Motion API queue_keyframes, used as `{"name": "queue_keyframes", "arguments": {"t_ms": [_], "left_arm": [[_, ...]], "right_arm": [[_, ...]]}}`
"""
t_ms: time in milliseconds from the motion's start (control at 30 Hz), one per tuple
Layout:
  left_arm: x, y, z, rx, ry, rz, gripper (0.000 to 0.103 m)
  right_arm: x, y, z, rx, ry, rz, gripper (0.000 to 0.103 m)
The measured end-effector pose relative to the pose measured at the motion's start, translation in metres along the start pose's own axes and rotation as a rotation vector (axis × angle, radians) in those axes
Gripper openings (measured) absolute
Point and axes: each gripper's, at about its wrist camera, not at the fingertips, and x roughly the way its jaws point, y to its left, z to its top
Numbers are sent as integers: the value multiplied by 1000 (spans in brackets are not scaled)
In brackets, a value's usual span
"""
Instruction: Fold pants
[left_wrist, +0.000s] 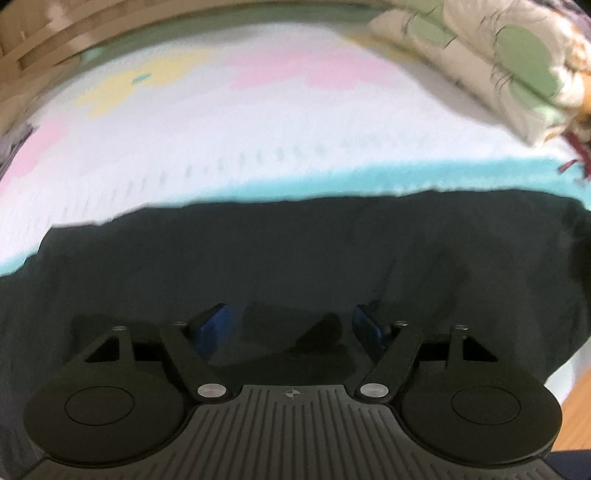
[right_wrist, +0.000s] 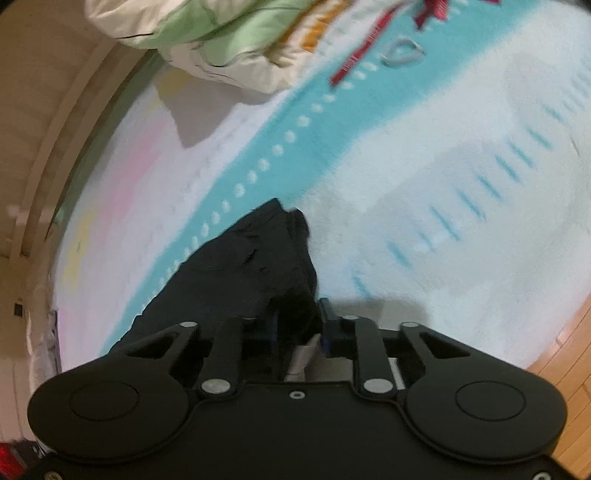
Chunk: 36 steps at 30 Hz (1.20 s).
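Black pants (left_wrist: 295, 251) lie on the striped blanket (left_wrist: 258, 147); left tongs (left_wrist: 291, 325) stand apart above them, right tongs (right_wrist: 299, 328) clamp their edge.

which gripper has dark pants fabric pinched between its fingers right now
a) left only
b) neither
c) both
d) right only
d: the right gripper has its jaws drawn in on a bunched edge of the black pants, while the left gripper stands with jaws wide apart over flat fabric, pinching nothing.
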Motion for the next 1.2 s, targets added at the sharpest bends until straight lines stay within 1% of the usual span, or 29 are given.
{"name": "queue_keyframes", "arguments": {"t_ms": [67,133,167,200,233,267,300,367,467,533,600,700,767,867,967,1000,1067,1133,1200], "left_arm": [[3,-7,5,23,-1,-11,71],[10,-14,7,45,4,-2,71],[17,-18,6,62,20,-1,71],[28,-22,5,86,58,-4,75],[29,-21,5,89,40,7,78],[28,-21,6,96,35,10,78],[28,-20,10,104,47,3,77],[26,-14,17,90,53,-15,74],[24,3,22,55,30,-3,74],[25,16,22,30,25,-10,74],[35,21,24,24,59,-12,74],[40,23,35,33,77,-18,73],[39,25,43,28,79,-1,69],[27,47,56,-46,69,26,69],[7,82,71,-144,61,38,69],[-2,92,73,-161,46,48,69],[-18,115,75,-174,11,94,69],[-32,138,74,-176,-5,133,69],[-42,157,71,-200,-13,150,69]], "right_arm": [[-6,11,1,-16,-20,-3,24],[-14,23,2,-39,-46,7,23],[-17,30,2,-53,-58,8,23],[-21,37,1,-69,-70,12,23],[-23,43,1,-82,-78,15,23],[-24,48,0,-91,-84,14,23],[-25,54,-1,-102,-91,14,23],[-26,66,-2,-123,-97,7,23],[-27,84,-3,-155,-106,0,23],[-27,95,-3,-168,-109,2,23],[-26,109,-3,-201,-116,5,23],[-21,133,-6,-251,-111,7,23],[-19,149,-11,-290,-105,25,23],[-15,181,-25,-368,-94,67,23],[-13,219,-46,-464,-74,128,23],[-11,233,-55,-500,-66,155,23],[-3,258,-74,-548,-40,205,23],[11,278,-92,-587,-3,230,23],[30,299,-116,-651,42,237,23]]}}
